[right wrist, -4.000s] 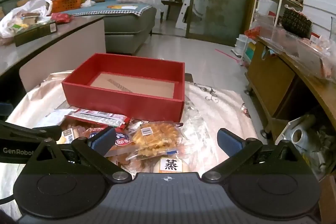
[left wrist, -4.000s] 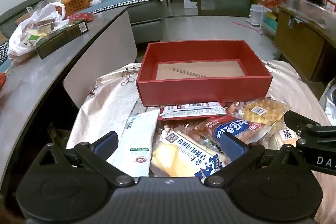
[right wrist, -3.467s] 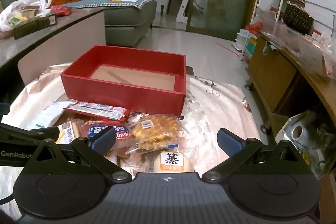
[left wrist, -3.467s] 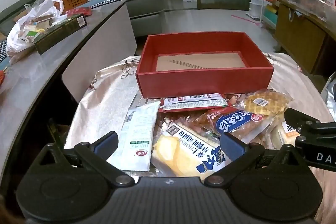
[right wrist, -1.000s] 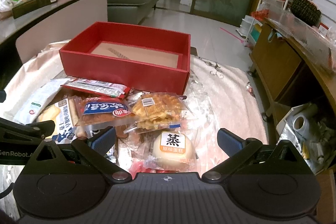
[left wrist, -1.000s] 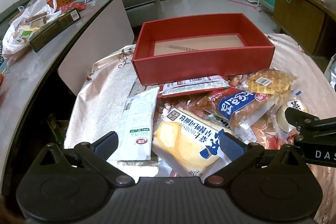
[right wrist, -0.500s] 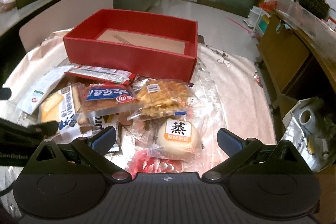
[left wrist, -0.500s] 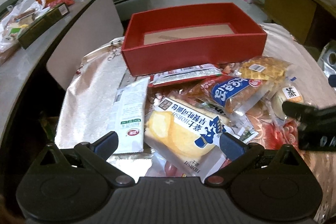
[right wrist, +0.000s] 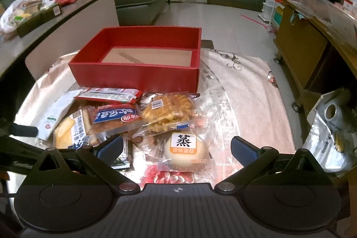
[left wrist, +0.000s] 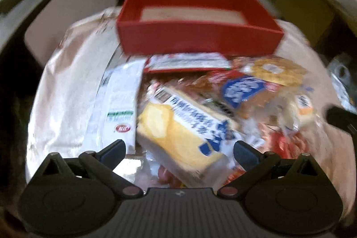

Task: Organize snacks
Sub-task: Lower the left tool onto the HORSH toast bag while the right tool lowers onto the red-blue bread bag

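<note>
An empty red box (right wrist: pixel 138 70) stands at the back of the cloth-covered table; it also shows in the left wrist view (left wrist: pixel 196 37). Several wrapped snacks lie in a pile in front of it: a yellow cake pack (left wrist: pixel 185 128), a white packet (left wrist: pixel 121 104), a blue-labelled bread (right wrist: pixel 113 118), a waffle (right wrist: pixel 167 112) and a round steamed cake (right wrist: pixel 185 150). My left gripper (left wrist: pixel 179 150) is open and empty, low over the yellow cake pack. My right gripper (right wrist: pixel 176 150) is open and empty, over the steamed cake. The left wrist view is blurred.
A grey counter (right wrist: pixel 67 15) with bags and a dark box runs along the left. A wooden cabinet (right wrist: pixel 308 41) stands at the right. A foil bag and roll (right wrist: pixel 330 126) sit by the table's right edge. Bare cloth (right wrist: pixel 245 99) lies right of the pile.
Both grippers have come down and forward toward the snack pile. The snacks look larger and closer. Both stay open and empty.
</note>
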A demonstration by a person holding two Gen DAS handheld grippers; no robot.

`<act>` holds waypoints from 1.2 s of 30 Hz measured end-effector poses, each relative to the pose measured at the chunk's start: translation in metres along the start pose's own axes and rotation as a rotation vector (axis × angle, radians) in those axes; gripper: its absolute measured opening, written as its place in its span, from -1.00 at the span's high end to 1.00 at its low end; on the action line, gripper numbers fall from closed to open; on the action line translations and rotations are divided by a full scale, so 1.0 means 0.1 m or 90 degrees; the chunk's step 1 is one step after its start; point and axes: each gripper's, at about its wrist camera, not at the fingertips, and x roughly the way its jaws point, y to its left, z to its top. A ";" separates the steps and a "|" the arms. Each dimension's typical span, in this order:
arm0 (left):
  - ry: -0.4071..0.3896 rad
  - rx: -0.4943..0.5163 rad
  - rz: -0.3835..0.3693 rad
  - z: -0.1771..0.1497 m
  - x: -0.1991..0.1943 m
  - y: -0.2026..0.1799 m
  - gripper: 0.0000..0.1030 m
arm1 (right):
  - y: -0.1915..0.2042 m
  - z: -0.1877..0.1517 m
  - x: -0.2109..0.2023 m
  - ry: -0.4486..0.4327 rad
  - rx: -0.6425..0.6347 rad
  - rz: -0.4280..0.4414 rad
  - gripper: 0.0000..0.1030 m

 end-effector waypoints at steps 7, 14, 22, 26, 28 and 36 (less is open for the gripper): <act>0.036 -0.196 -0.013 0.22 0.24 0.15 -0.91 | -0.05 -0.02 -0.02 0.004 0.007 0.010 -1.00; 0.028 -0.207 0.027 0.27 0.38 0.07 -0.93 | -0.08 -0.02 -0.09 -0.004 0.010 0.022 -1.00; 0.064 -0.102 -0.010 -0.16 0.11 0.23 -0.53 | -0.05 0.01 -0.14 -0.009 0.000 0.042 -1.00; 0.051 -0.092 -0.019 -0.21 -0.02 0.27 -0.56 | 0.01 -0.01 -0.09 0.011 -0.001 0.046 -1.00; 0.045 -0.079 -0.011 -0.18 -0.02 0.23 -0.65 | 0.05 0.00 -0.05 0.017 -0.004 0.045 -1.00; 0.081 -0.075 0.038 -0.26 0.28 0.14 -0.53 | 0.22 0.19 -0.07 -0.009 -0.036 0.043 -1.00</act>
